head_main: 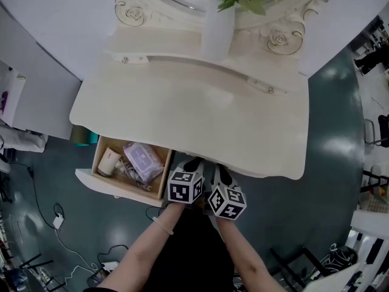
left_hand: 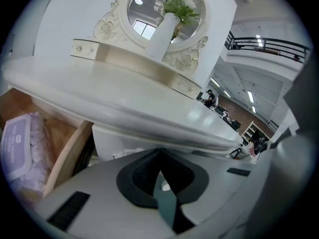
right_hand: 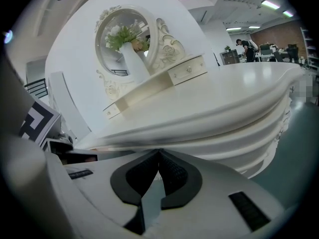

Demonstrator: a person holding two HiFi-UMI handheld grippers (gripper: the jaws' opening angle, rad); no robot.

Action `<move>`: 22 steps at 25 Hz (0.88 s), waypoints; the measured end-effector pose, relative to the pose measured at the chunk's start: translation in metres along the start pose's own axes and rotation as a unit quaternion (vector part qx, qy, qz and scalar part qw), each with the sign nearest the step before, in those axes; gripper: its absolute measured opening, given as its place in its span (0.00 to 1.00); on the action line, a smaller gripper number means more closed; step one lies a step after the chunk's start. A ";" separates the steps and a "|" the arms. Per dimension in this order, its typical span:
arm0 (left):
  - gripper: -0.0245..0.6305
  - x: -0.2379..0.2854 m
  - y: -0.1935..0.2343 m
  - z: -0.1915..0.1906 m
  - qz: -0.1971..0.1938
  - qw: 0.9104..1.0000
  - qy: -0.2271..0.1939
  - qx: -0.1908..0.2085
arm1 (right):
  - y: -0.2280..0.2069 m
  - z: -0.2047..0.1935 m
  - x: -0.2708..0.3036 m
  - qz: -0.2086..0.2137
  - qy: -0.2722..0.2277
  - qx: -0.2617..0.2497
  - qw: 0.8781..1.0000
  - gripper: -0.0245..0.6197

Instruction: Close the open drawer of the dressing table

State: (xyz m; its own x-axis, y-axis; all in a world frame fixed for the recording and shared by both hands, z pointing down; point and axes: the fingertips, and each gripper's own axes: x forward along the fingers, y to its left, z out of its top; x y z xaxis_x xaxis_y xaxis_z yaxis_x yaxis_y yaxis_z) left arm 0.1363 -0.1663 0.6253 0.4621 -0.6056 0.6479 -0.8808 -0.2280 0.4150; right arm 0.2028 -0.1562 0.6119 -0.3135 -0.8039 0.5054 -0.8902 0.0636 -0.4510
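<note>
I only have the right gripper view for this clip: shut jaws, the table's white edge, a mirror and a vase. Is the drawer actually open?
Observer: Yes. In the head view the drawer stands pulled out under the tabletop, at that view's left.
Reviewer: Anything in it?
Observer: A purple packet and a white item lie inside.
Reviewer: And the left gripper?
Observer: The left gripper has its jaws together on nothing. It sits just right of the drawer, beside the right gripper.
</note>
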 end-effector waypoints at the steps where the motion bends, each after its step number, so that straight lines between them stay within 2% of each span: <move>1: 0.08 0.001 0.000 0.001 0.000 1.000 -0.002 0.000 | 0.000 0.001 0.001 0.000 -0.004 0.001 1.000 0.06; 10: 0.08 0.006 0.001 0.007 0.003 1.000 -0.013 0.004 | -0.001 0.005 0.007 0.007 -0.017 -0.022 1.000 0.06; 22: 0.08 0.001 -0.001 0.009 -0.005 1.000 -0.016 0.017 | 0.000 0.005 0.007 0.021 -0.017 -0.019 0.999 0.06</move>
State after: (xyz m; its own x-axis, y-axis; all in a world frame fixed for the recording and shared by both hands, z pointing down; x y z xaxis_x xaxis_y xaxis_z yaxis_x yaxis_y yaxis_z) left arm 0.1366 -0.1737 0.6194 0.4682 -0.6270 0.6226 -0.8792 -0.2606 0.3988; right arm 0.2020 -0.1646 0.6113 -0.3399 -0.8199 0.4608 -0.8888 0.1199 -0.4423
